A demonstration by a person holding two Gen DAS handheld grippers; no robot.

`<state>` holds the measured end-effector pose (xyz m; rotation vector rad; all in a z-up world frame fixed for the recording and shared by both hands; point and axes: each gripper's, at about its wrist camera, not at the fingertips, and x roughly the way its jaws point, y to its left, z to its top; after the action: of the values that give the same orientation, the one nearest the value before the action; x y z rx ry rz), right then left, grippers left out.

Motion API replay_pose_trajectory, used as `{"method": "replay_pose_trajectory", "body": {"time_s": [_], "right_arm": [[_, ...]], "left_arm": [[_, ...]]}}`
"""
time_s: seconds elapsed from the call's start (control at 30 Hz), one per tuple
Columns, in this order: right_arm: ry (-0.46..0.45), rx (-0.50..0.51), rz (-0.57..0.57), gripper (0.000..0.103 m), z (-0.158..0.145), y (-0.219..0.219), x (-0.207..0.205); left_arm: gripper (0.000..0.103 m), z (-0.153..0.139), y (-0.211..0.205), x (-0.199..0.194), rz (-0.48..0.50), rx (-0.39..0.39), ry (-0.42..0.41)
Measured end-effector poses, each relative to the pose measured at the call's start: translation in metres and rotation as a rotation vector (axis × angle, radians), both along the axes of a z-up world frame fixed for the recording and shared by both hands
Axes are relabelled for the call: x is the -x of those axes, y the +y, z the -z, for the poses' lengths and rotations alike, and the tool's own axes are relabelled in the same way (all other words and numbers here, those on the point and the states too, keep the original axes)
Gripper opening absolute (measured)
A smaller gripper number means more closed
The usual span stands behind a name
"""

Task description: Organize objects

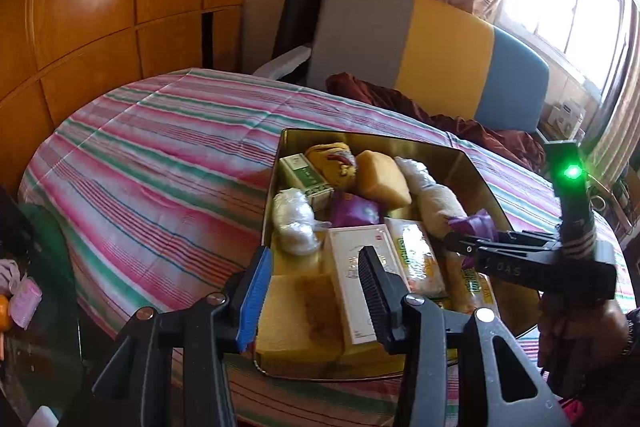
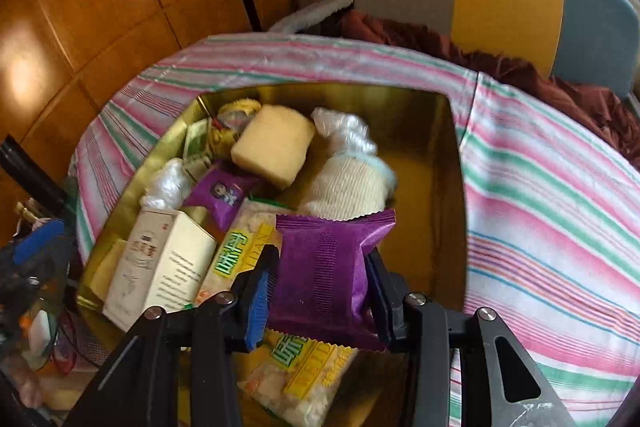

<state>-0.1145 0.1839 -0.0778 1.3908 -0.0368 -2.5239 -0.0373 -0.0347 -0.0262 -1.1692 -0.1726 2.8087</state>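
- Jaws of the right gripper (image 2: 320, 287) are clamped on a purple packet (image 2: 328, 271), one blue-padded finger on each side, the packet upright between them and raised above the other contents of the gold tin (image 2: 452, 163).
- Jaws of the left gripper (image 1: 310, 291) stand wide apart with nothing between them, poised above the near left corner of the tin (image 1: 276, 195), over a cream box (image 1: 356, 283) that lies flat inside.
- Seen from the left wrist, the right gripper (image 1: 460, 241) reaches in across the tin's right edge, a corner of the purple packet (image 1: 478, 223) showing at its tips and a green light lit on its handle.
- The tin sits on a bed covered by a striped sheet (image 2: 560, 195) of pink, green and white, toward the sheet's right side as the left wrist sees it.
- Inside, along the far edge: a yellow sponge block (image 2: 274, 145), a green-and-white carton (image 1: 306, 179) at the far left corner, and a yellow pouch (image 1: 334, 157) between them.
- A white plastic bundle (image 1: 294, 223) lies against the left edge; a second purple packet (image 2: 222, 197) lies near the middle.
- A cream knitted roll (image 2: 348, 187) lies by the middle, its plastic-wrapped end pointing to the far edge.
- A noodle bag (image 2: 244, 251) with yellow-green print lies beside the cream box; another similar bag (image 2: 304, 371) lies under the held packet at the near edge.
- Beyond the bed stand a wooden wardrobe (image 1: 100, 7) and a grey, yellow and blue panel (image 1: 440, 55).
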Motion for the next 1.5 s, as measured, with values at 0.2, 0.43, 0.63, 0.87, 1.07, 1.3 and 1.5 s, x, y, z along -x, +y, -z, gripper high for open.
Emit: {"method": "replay_pose_trajectory", "body": {"time_s": [0.2,0.43,0.63,0.87,1.07,1.3,1.5], "right_arm": [[-0.025,-0.023,-0.053,0.043,0.006,-0.012,0.005],[-0.037,0.016,-0.053,0.072,0.005,-0.015,-0.001],[0.035,-0.014,-0.028,0.078,-0.009,-0.014,-0.022],[0.131,-0.036,0.055,0.087,-0.024,-0.010,-0.050],[0.217,-0.024,0.128,0.088,-0.036,-0.003,-0.082],[0.281,0.001,0.171,0.088,-0.046,0.003,-0.110],[0.291,0.006,0.185,0.088,-0.049,0.006,-0.115]], "left_arm": [[0.047,0.003,-0.001,-0.001,0.001,-0.006,-0.008],[0.058,0.001,0.002,-0.002,-0.008,0.012,-0.002],[0.059,-0.004,0.008,-0.005,-0.017,0.051,0.006],[0.068,-0.014,0.026,-0.017,-0.043,0.174,0.064],[0.068,-0.023,0.045,-0.033,-0.004,0.214,0.148],[0.068,-0.023,0.054,-0.038,-0.010,0.201,0.149],[0.068,-0.020,0.056,-0.041,-0.007,0.176,0.134]]}}
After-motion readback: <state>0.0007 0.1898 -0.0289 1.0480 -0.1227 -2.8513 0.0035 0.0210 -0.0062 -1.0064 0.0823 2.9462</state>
